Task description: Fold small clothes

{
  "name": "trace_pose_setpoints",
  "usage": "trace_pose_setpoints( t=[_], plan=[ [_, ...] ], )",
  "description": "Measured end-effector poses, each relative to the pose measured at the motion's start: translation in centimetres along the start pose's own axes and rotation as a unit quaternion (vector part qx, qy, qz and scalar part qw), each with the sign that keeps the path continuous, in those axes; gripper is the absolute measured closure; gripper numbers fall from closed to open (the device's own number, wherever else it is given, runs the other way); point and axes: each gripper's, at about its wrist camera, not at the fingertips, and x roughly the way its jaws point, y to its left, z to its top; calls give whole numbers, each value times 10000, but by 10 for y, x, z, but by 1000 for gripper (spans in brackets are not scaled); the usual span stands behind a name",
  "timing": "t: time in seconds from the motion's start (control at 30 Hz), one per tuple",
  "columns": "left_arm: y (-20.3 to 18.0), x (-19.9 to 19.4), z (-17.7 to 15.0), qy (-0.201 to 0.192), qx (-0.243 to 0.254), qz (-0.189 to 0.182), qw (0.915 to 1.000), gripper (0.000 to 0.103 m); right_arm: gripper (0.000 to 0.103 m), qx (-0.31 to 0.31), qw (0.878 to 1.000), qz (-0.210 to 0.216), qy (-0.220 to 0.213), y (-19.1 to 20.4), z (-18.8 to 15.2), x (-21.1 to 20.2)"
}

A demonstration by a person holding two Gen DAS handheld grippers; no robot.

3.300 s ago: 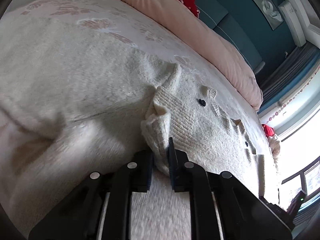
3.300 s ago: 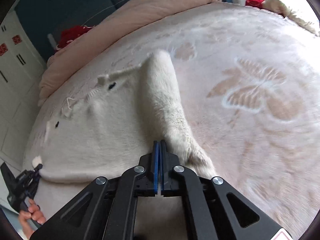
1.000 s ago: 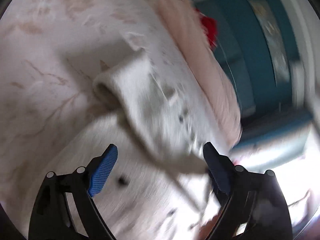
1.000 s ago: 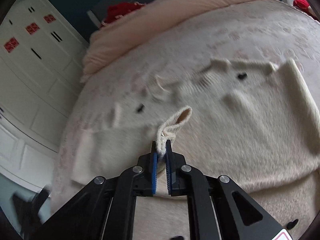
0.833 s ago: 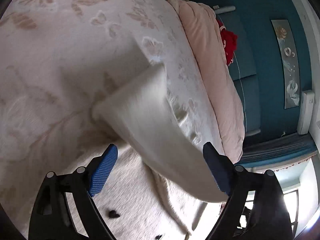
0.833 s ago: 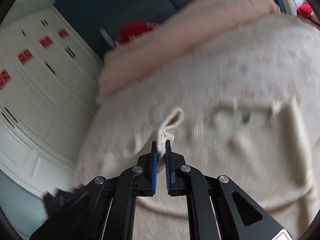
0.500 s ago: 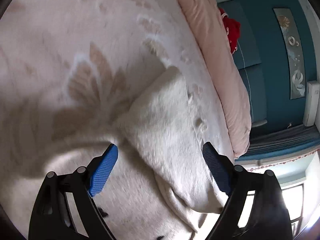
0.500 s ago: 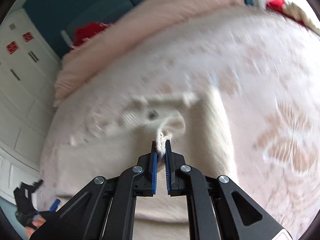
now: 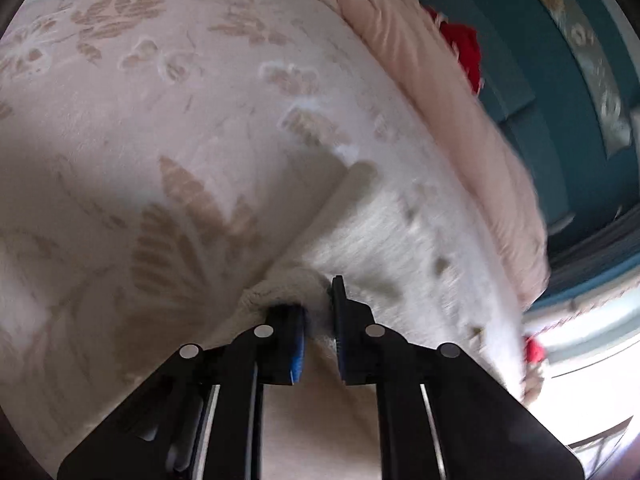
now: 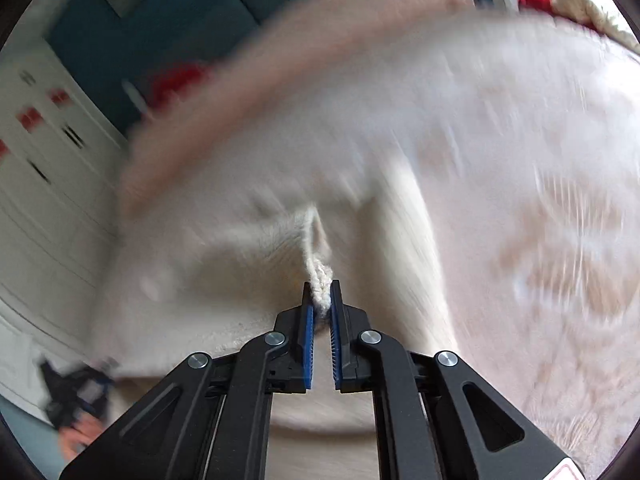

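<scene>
A cream knitted sweater (image 9: 384, 232) lies spread on a pale pink floral bed cover (image 9: 168, 128). My left gripper (image 9: 318, 312) is shut on a fold at the sweater's edge, low on the bed. In the right wrist view, my right gripper (image 10: 319, 300) is shut on a ribbed cuff of the same sweater (image 10: 256, 276) and holds the cuff lifted over the garment's body. The right view is strongly blurred by motion.
A pink duvet roll (image 9: 432, 92) and a red item (image 9: 464, 52) lie at the head of the bed against a teal wall. White cabinets (image 10: 44, 184) stand left in the right wrist view. The other gripper and hand (image 10: 76, 400) show at lower left there.
My left gripper, wide open half a second ago, has closed on the sweater's edge. My right gripper keeps hold of the cuff and has swept sideways across the garment.
</scene>
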Motion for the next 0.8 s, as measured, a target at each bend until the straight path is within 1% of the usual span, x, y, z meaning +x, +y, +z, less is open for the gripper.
trace_pose_setpoints(
  t=[0.03,0.07,0.13,0.17,0.2,0.23,0.27,0.3,0.33,0.4,0.43,0.47,0.5,0.53,0.57,0.6,0.67,0.7,0.73,0.77,0.8],
  plan=[
    [4,3,-4,9,108,27,9999,92,97,15,9995,-177,262,-11,-13,17],
    [5,3,-7,-35,246,17,9997,92,97,62,9998,-102,152,-14,-16,16],
    [5,3,-12,-149,536,30,9984,91,97,389,9991,164,-25,-16,-15,4],
    [5,4,-15,-214,710,45,9972,91,97,419,9988,239,-103,-15,-15,0],
    [5,3,-16,-259,778,38,9966,91,97,352,9991,212,-133,-13,-15,-1],
    [6,4,-18,-323,849,9,9959,91,95,232,9997,118,29,-12,-15,6],
    [7,4,-20,-385,951,-7,9947,90,93,176,9996,137,166,-11,-14,10],
    [4,5,-22,-436,1056,-1,9935,90,90,172,9996,180,154,-10,-12,10],
    [4,5,-25,-493,1168,-13,9919,90,85,215,9993,286,93,-8,-5,7],
    [7,4,-26,-537,1129,-122,9921,90,69,262,9988,423,49,-5,6,7],
    [10,4,-26,-541,1079,-196,9925,90,52,273,9985,464,82,-2,14,11],
    [13,5,-25,-548,1026,-287,9928,90,50,286,9984,455,187,-1,20,20],
    [14,5,-25,-558,1012,-326,9928,90,51,284,9984,400,293,2,24,28],
    [14,4,-26,-565,1014,-332,9927,90,67,211,9985,313,402,6,30,38],
    [13,5,-26,-573,1025,-331,9925,90,95,33,9986,231,482,14,34,44],
    [13,5,-27,-586,1042,-324,9923,90,96,-103,9985,214,492,22,35,44],
    [13,4,-28,-607,1064,-325,9919,90,97,-416,9985,338,-104,38,40,17],
    [13,5,-29,-624,1081,-330,9916,90,97,-454,9976,383,-348,40,40,4],
    [13,5,-30,-637,1103,-328,9913,90,97,-427,9969,294,-592,34,41,-4],
    [12,6,-31,-641,1118,-322,9911,90,97,-440,9974,19,-570,26,40,2],
    [11,8,-32,-636,1152,-308,9908,90,97,-428,9982,-211,-374,19,38,15]
  ],
)
